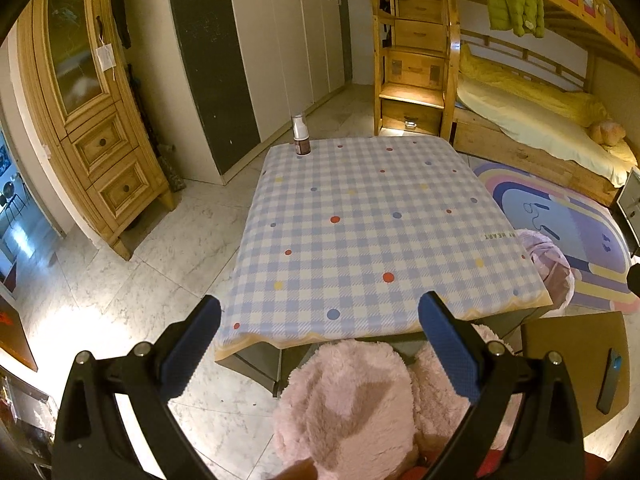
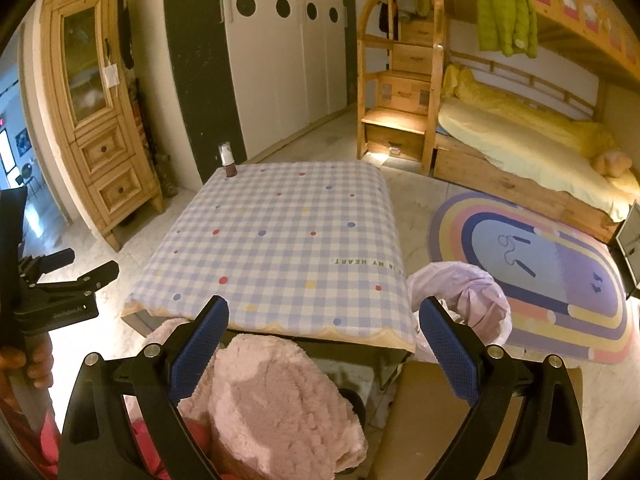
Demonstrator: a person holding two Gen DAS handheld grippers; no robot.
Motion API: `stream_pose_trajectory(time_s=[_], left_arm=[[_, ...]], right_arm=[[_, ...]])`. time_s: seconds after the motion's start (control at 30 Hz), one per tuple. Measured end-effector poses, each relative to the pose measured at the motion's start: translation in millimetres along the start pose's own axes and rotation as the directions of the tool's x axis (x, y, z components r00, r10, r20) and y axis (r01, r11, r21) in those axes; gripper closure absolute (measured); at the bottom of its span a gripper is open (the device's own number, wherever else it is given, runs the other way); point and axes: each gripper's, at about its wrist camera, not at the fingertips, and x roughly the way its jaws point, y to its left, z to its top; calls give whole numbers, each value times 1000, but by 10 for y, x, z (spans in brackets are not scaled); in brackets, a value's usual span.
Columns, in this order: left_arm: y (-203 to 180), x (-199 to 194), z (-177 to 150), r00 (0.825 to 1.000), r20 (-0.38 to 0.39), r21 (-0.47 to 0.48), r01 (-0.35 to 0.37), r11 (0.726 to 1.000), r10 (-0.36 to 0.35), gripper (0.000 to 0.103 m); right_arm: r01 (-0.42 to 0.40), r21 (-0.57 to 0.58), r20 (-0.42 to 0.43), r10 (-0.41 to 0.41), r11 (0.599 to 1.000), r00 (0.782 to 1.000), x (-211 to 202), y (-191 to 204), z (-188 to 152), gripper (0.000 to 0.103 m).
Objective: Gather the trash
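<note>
Above table (image 1: 360,220), both claws (image 1: 320,312) gape.

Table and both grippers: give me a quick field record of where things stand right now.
table: checked cloth, one item on it
bottle: small pump bottle, upright at the far left corner
bin: pink-lined bag, on the floor by the table's right side
left gripper: open, empty, held above the near edge
right gripper: open, empty, held above the near edge
rug: rainbow rug, on the floor to the right
</note>
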Motion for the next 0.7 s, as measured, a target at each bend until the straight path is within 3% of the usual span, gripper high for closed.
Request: stream_pose_trajectory(time_s=[0.7], left_arm=[[-37,-12,31,1000,2,6,10,1000,-10,7]], right_arm=[[1,1,-2,-1,1000,1000,3,7,6,8]])
